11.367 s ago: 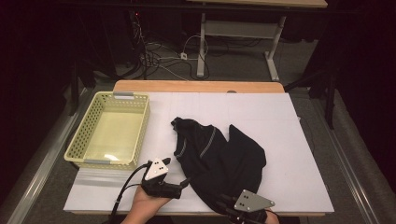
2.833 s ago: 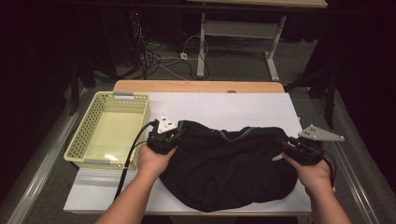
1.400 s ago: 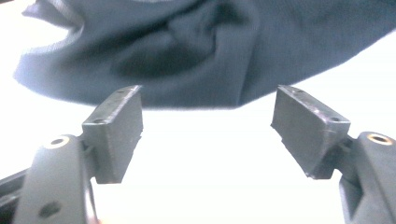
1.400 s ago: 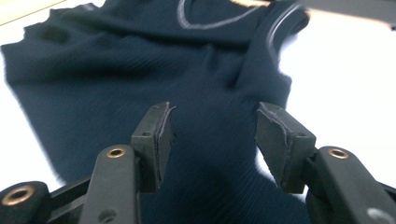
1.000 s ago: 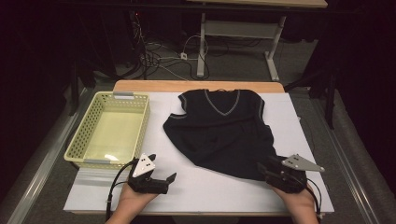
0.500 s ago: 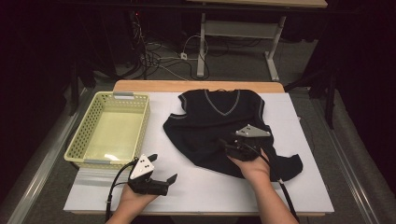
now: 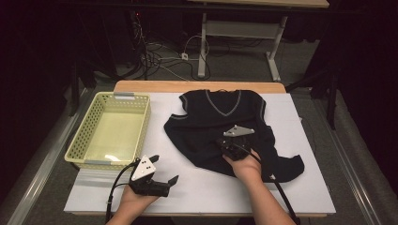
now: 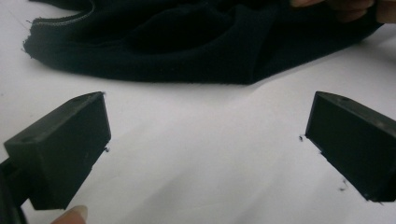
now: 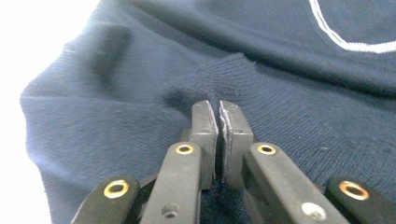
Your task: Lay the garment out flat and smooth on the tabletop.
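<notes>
Two grippers work a dark sweater [image 7: 220, 126] spread front-up on the white surface [image 7: 211, 192]. The right gripper [image 7: 231, 146] sits mid-garment, its fingers [image 9: 205, 122] having just closed, pinched together on a ridge of knit with the lower corner drawn inward. The left gripper [image 7: 162, 176] rests open near the front edge, fingers [image 8: 65, 144] wide apart over bare surface. The fold looks begun; next, likely, flattening the carried fabric. A yellow basket [image 7: 75, 147] borders the left; free room lies ahead.
</notes>
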{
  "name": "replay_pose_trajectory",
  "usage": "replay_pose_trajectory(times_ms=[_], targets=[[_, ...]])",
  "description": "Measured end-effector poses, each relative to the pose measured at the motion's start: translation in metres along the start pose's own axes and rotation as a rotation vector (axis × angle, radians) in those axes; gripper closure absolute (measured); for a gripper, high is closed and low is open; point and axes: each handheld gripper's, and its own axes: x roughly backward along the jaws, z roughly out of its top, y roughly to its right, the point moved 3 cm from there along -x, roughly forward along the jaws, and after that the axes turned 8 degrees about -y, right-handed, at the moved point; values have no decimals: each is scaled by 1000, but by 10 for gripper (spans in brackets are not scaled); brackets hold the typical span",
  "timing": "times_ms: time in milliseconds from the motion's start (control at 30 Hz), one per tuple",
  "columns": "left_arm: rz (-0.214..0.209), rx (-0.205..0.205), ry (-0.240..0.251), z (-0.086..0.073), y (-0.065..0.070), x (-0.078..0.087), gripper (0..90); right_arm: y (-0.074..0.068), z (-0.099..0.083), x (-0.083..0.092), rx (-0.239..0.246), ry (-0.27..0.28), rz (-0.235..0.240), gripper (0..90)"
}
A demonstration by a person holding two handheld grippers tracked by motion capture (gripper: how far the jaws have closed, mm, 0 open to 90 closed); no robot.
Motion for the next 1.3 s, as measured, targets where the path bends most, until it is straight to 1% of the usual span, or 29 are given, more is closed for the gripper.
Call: replay_pose_trajectory(times_ms=[100, 133, 233, 333, 367, 400, 433, 467, 500, 567, 600, 633, 733, 767, 800, 833, 900, 967, 1000, 1033, 1067, 1133, 1200, 1233, 1267, 1300], targets=[[-4, -2, 1, 0, 0, 0, 6, -13, -5, 15, 27, 46, 21, 865], [-6, -4, 1, 0, 0, 0, 8, -20, -8, 20, 32, 58, 33, 865], [-6, -3, 2, 0, 0, 0, 8, -40, -20, 35, 76, 85, 70, 864], [-3, -1, 2, 0, 0, 0, 8, -63, -35, 46, 123, 88, 110, 864], [-3, -2, 2, 0, 0, 0, 9, -73, -41, 49, 139, 88, 128, 864], [-2, -1, 2, 0, 0, 0, 10, -78, -45, 50, 150, 89, 136, 864], [-1, 0, 2, 0, 0, 0, 10, -86, -50, 52, 156, 91, 151, 862], [0, 0, 2, 0, 0, 0, 10, -93, -56, 53, 155, 95, 175, 859], [0, 0, 3, 0, 0, 0, 10, -97, -59, 54, 153, 93, 186, 848], [2, 4, 5, 0, 0, 1, 10, -104, -66, 58, 154, 99, 205, 756], [1, 4, 4, 0, 0, 1, 10, -104, -67, 62, 150, 106, 211, 709], [2, 5, 3, 0, 0, 1, 11, -102, -67, 66, 144, 115, 207, 690], [4, 8, 2, 0, 0, 1, 12, -86, -72, 83, 130, 141, 165, 663], [4, 7, 2, 0, 0, 1, 12, -76, -75, 90, 108, 145, 150, 660], [6, 9, 3, 0, 0, 1, 12, -70, -78, 93, 98, 147, 137, 659], [10, 10, 4, 0, 0, 1, 12, -59, -84, 99, 84, 147, 112, 659], [15, 2, 0, 0, 1, 0, 12, -43, -93, 107, 58, 143, 77, 659], [23, -11, -21, 2, 3, -1, 12, -26, -105, 114, 17, 137, 46, 652], [14, -2, -27, 3, 4, -2, 12, -17, -112, 118, 0, 132, 22, 649], [1, 11, -25, 6, 8, -3, 12, -10, -118, 120, -11, 129, 4, 650], [2, 4, -25, 9, 10, -3, 17, -3, -125, 123, -27, 129, -9, 649], [-2, -16, -22, 20, 19, -5, 37, 5, -134, 126, -43, 128, -31, 643], [-10, -41, -30, 33, 29, -8, 42, 11, -143, 128, -58, 129, -40, 643], [-33, -51, -23, 39, 34, -9, 70, 13, -145, 129, -58, 129, -42, 642], [-54, -53, -14, 48, 39, -13, 158, 15, -148, 130, -57, 128, -48, 642], [-60, -50, -18, 54, 42, -17, 173, 17, -150, 132, -64, 131, -46, 642]])
